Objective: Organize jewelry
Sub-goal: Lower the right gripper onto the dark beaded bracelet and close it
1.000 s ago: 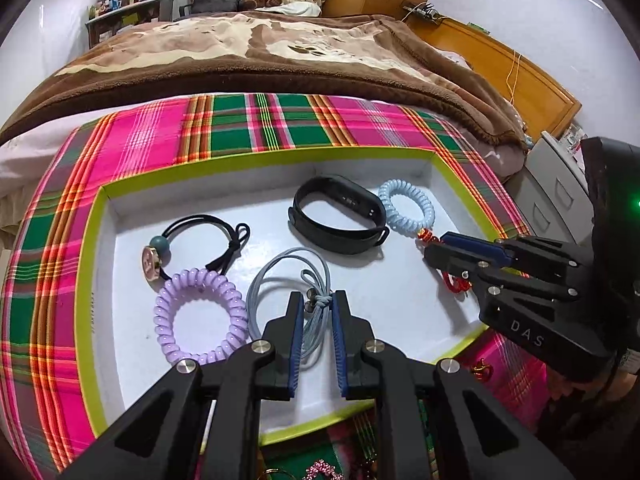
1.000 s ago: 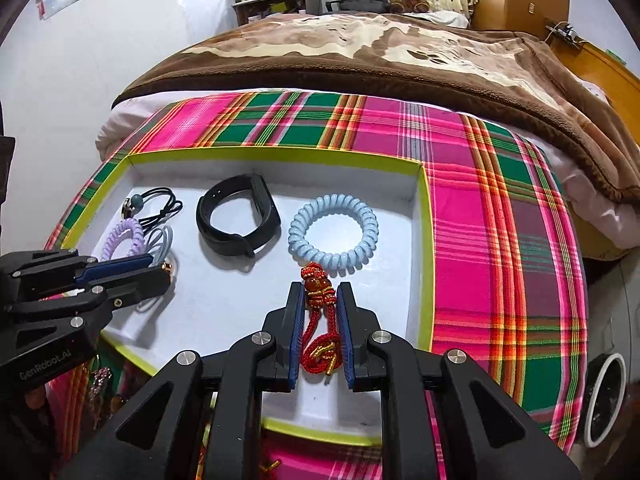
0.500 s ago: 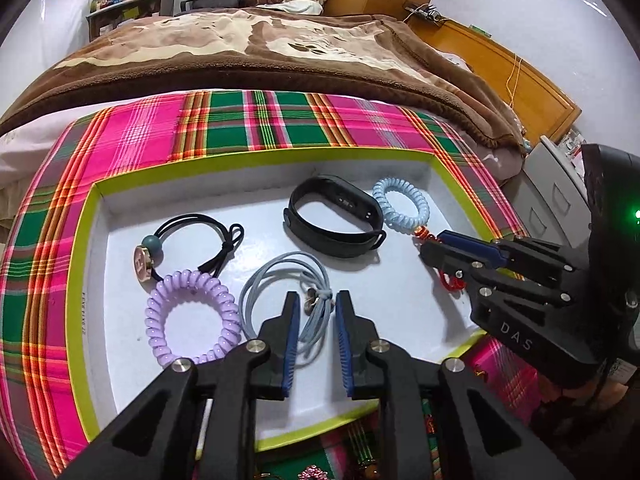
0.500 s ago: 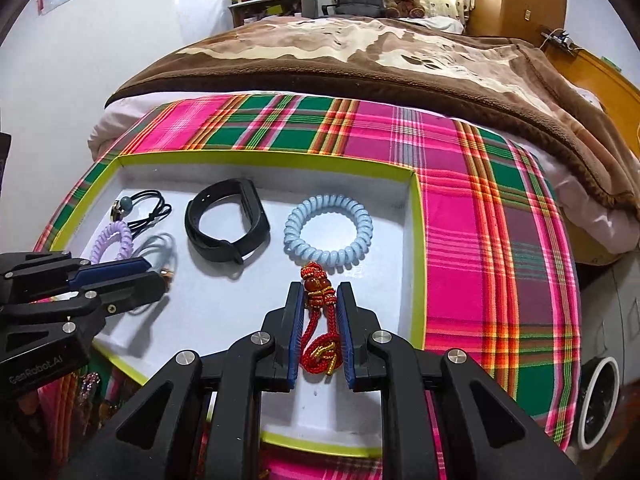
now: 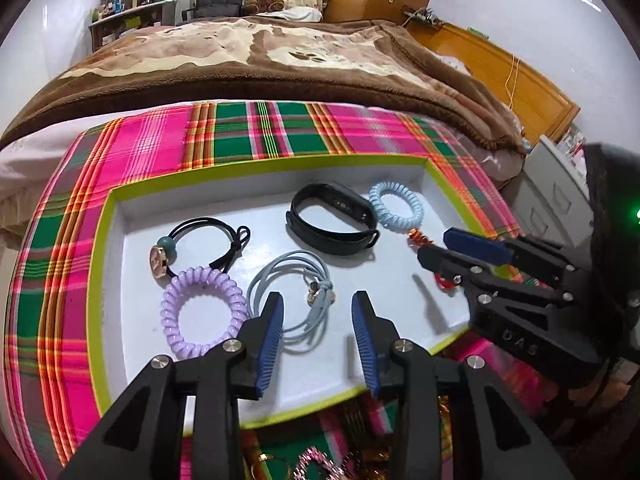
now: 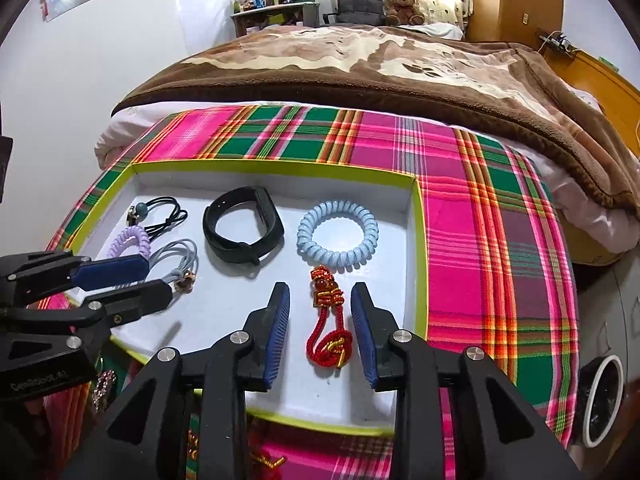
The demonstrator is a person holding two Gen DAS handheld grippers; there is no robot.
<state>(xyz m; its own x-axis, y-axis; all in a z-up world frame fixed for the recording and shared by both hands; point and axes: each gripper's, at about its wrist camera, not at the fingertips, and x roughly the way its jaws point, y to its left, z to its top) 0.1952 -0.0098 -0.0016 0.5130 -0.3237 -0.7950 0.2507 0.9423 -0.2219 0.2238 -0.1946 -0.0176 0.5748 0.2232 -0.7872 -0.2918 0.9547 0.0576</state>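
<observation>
A white tray with a lime rim [image 5: 102, 248] [image 6: 418, 264] lies on a plaid cloth. In it lie a black beaded hair tie [image 5: 200, 240], a purple coil tie [image 5: 202, 312], a grey-blue hair tie [image 5: 298, 304] [image 6: 180, 258], a black wristband [image 5: 332, 224] [image 6: 240, 228], a light blue coil tie [image 5: 396, 210] [image 6: 338, 238] and a red knotted charm [image 6: 330, 322]. My left gripper [image 5: 318, 336] is open over the grey-blue tie. My right gripper [image 6: 320, 332] is open, with the red charm lying loose between its fingers.
The plaid cloth [image 6: 496, 240] covers the foot of a bed with a brown blanket [image 5: 260, 64]. More jewelry [image 5: 316, 466] lies in front of the tray's near rim. A white drawer unit [image 5: 548, 196] stands to the right.
Both grippers have opened. The left let go of the grey-blue tie and the right let go of the red charm; both items now lie in the tray.
</observation>
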